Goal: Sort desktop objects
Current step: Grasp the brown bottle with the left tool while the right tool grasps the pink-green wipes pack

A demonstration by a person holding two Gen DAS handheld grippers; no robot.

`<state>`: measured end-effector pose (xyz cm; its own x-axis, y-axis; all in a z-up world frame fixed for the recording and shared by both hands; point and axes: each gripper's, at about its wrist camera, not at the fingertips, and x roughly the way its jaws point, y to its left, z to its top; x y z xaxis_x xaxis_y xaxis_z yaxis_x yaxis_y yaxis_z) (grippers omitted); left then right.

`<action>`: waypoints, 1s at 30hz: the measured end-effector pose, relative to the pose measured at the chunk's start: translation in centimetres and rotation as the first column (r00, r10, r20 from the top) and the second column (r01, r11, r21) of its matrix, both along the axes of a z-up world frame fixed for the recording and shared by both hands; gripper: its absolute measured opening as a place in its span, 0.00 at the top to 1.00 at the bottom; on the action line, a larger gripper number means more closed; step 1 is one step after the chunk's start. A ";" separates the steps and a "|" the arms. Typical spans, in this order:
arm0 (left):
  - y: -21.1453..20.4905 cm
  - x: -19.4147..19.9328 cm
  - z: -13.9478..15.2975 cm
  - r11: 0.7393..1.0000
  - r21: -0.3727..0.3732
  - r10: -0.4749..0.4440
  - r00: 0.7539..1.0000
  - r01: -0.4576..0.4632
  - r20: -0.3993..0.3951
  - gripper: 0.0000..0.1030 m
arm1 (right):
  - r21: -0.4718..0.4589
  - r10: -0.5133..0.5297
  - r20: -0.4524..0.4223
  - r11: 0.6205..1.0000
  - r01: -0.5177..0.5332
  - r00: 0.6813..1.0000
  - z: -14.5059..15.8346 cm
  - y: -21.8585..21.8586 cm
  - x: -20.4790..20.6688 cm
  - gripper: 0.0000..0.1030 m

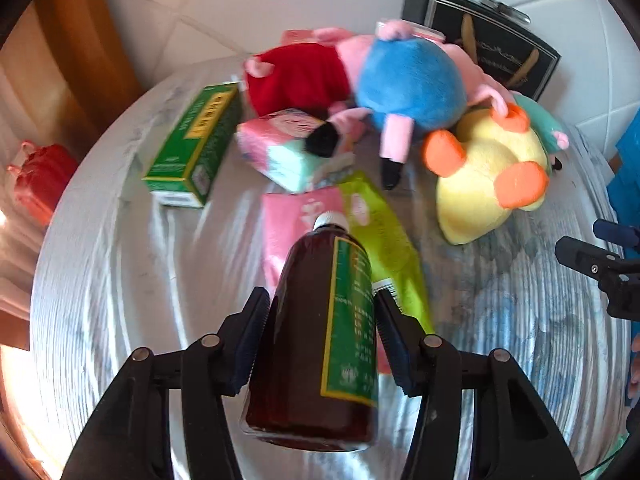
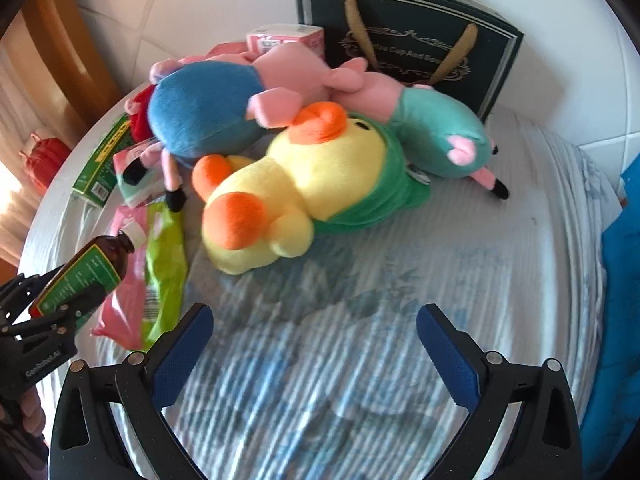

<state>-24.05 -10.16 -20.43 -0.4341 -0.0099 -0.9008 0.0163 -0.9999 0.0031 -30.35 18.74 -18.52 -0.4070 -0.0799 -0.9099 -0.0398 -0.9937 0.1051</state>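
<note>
Left gripper (image 1: 320, 344) clamps brown bottle (image 1: 316, 340); right gripper (image 2: 316, 356) agape over cloth (image 2: 360, 340).

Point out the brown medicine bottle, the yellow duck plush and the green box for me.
brown medicine bottle (image 1: 316, 320), left wrist view, on its green label.
yellow duck plush (image 2: 320, 164), right wrist view, on its yellow head.
green box (image 1: 196, 140), left wrist view, on its top face.

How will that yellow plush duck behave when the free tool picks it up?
The yellow plush duck looks soft, so it will likely squash and sag. Probably light for its bulk. The right tool stands open, perhaps too narrow for its body.
</note>
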 end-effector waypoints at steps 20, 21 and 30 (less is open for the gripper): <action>-8.5 2.3 -5.2 0.992 0.054 0.112 0.991 -0.116 0.070 0.49 | 0.013 0.189 0.236 0.980 -0.198 0.953 -7.6 -17.4 -6.7 0.00; -8.4 2.1 -5.5 0.991 0.060 0.112 0.991 -0.117 0.077 0.49 | 0.030 0.188 0.229 0.979 -0.200 0.955 -7.9 -17.5 -6.8 0.00; -8.1 2.7 -6.2 0.990 0.077 0.114 0.990 -0.120 0.082 0.50 | 0.066 0.225 0.198 0.968 -0.242 0.954 -7.4 -16.0 -6.6 0.07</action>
